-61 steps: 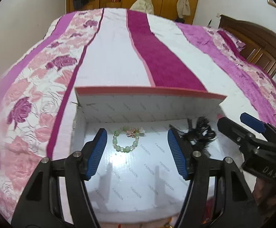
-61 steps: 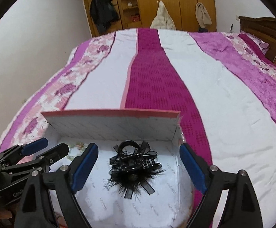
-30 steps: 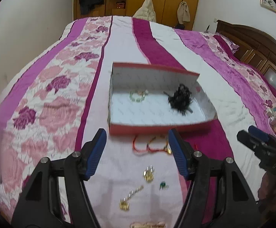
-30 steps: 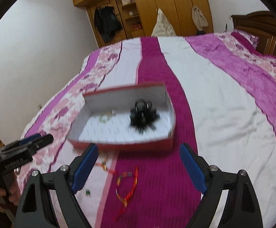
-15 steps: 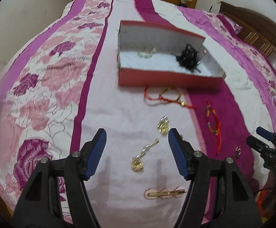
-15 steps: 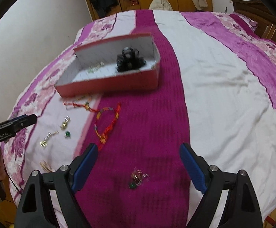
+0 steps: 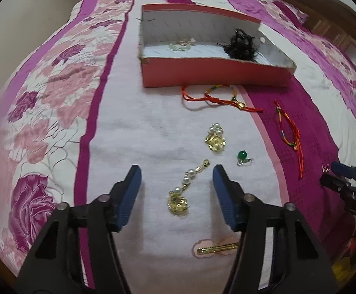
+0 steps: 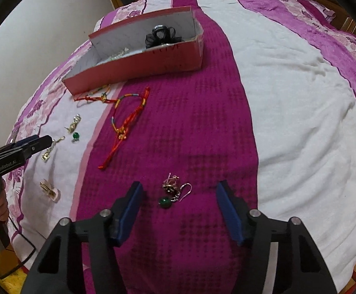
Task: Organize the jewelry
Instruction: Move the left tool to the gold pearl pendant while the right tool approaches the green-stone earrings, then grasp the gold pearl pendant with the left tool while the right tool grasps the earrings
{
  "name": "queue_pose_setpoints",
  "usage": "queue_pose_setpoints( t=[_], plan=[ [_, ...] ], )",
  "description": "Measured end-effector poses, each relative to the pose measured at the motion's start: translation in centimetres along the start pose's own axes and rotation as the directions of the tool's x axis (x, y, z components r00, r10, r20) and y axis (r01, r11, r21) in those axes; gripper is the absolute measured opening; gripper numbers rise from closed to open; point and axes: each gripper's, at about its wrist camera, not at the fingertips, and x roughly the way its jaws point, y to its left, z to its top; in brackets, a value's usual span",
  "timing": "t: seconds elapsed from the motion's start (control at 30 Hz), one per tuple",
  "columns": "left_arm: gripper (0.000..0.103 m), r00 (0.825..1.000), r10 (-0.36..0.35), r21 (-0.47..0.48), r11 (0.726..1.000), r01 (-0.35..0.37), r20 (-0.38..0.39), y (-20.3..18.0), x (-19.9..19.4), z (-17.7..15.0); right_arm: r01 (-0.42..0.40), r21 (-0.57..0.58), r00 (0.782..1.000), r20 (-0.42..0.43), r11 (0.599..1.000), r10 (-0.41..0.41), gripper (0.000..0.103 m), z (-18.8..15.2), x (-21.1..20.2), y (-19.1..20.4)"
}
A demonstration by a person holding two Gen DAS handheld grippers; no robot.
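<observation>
A red box (image 7: 214,72) with a white inside sits on the bed and holds a black hair clip (image 7: 243,44) and a green bead bracelet (image 7: 180,45). My left gripper (image 7: 176,175) is open and empty, its fingers either side of a gold pearl drop earring (image 7: 187,189). My right gripper (image 8: 179,191) is open and empty over a cluster of earrings with a green bead (image 8: 171,191) on the magenta stripe.
Loose on the quilt lie a red cord bracelet (image 7: 217,98), a multicolour woven bracelet (image 7: 289,132), a gold flower earring (image 7: 214,138), a green stone ring (image 7: 243,156) and a gold hair pin on a pink card (image 7: 216,247). The bed's front edge is close below both grippers.
Both grippers have pulled back from the box to the near side of the bed and come down towards the loose jewelry. Both stay open and empty.
</observation>
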Motion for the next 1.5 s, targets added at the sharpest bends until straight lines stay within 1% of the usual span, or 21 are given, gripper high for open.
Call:
queue_pose_setpoints(
  t=[0.07, 0.13, 0.2, 0.3, 0.4, 0.47, 0.53, 0.57, 0.63, 0.67, 0.7, 0.73, 0.77, 0.87, 0.97, 1.2, 1.5],
  plan=[
    [0.045, 1.000, -0.018, 0.018, 1.000, 0.018, -0.016, -0.4, 0.4, 0.0, 0.004, -0.002, 1.000, -0.012, 1.000, -0.004, 0.064, -0.1, 0.4, -0.1],
    [0.036, 0.998, -0.047, 0.026, 0.999, 0.048, -0.042, -0.7, 1.0, -0.1, 0.015, 0.013, 1.000, -0.018, 1.000, -0.014, 0.064, -0.4, 1.0, -0.3],
    [0.034, 0.998, -0.042, 0.026, 0.999, 0.044, -0.055, -0.8, 1.4, -0.3, 0.017, 0.014, 1.000, -0.014, 1.000, -0.017, 0.065, -0.5, 1.2, -0.4],
    [0.032, 0.998, -0.035, 0.044, 0.998, 0.038, -0.049, -0.9, 1.3, -0.5, 0.016, 0.001, 1.000, -0.009, 1.000, -0.016, 0.068, -0.5, 1.3, -0.2],
    [0.027, 0.999, -0.030, 0.055, 0.998, 0.032, -0.045, -0.7, 1.3, -0.5, 0.009, -0.008, 1.000, -0.002, 1.000, -0.009, 0.069, -0.5, 1.2, -0.1],
    [0.019, 0.999, -0.029, 0.051, 0.998, 0.031, -0.043, -0.6, 1.4, -0.6, 0.004, -0.005, 1.000, 0.003, 1.000, -0.004, 0.069, -0.6, 1.1, -0.2],
    [0.004, 0.998, -0.036, 0.049, 0.998, 0.038, -0.048, -0.5, 1.4, -0.6, 0.007, 0.000, 1.000, 0.012, 1.000, -0.007, 0.062, -0.6, 1.0, -0.3],
    [0.001, 0.998, -0.038, 0.049, 0.998, 0.041, -0.050, -0.4, 1.4, -0.6, 0.014, 0.003, 1.000, 0.015, 1.000, -0.014, 0.059, -0.7, 0.8, -0.5],
    [0.000, 0.998, -0.043, 0.049, 0.998, 0.045, -0.048, -0.3, 1.2, -0.7, 0.025, 0.011, 0.999, 0.020, 1.000, -0.025, 0.046, -0.8, 0.6, -0.7],
    [0.000, 0.998, -0.044, 0.042, 0.998, 0.046, -0.042, -0.3, 0.9, -0.7, 0.030, 0.018, 0.999, 0.023, 0.999, -0.030, 0.042, -0.9, 0.5, -0.9],
    [0.000, 0.998, -0.048, 0.034, 0.998, 0.049, -0.035, -0.2, 0.7, -0.7, 0.031, 0.032, 0.999, 0.028, 0.999, -0.031, 0.033, -0.9, 0.3, -1.2],
    [0.000, 0.998, -0.059, 0.021, 0.998, 0.059, -0.021, -0.1, 0.3, -0.7, 0.025, 0.045, 0.999, 0.033, 0.999, -0.026, 0.021, -1.0, 0.2, -1.5],
    [0.000, 0.997, -0.071, 0.011, 0.997, 0.071, -0.007, 0.0, -0.1, -0.6, 0.018, 0.055, 0.999, 0.035, 0.998, -0.020, 0.018, -1.0, 0.0, -1.7],
    [0.000, 0.995, -0.089, -0.008, 0.996, 0.089, 0.036, 0.1, -1.4, -0.2, -0.055, 0.126, 0.997, 0.060, 0.990, 0.048, 0.017, -1.0, -0.5, -2.9],
    [0.000, 0.994, -0.085, -0.018, 0.996, 0.086, 0.072, 0.2, -2.5, 0.4, -0.087, 0.148, 0.993, 0.087, 0.985, 0.074, 0.017, -1.1, -1.2, -3.2],
    [0.000, 0.985, -0.121, -0.045, 0.991, 0.127, 0.122, 0.3, -4.1, 1.2, -0.090, 0.098, 0.986, 0.147, 0.991, 0.075, 0.017, -0.8, -3.0, -2.2],
    [0.000, 0.974, -0.119, -0.045, 0.991, 0.130, 0.195, 0.0, -6.3, 2.1, -0.087, 0.030, 0.971, 0.228, 0.996, 0.078, 0.016, 0.6, -5.2, -0.7]
  ],
)
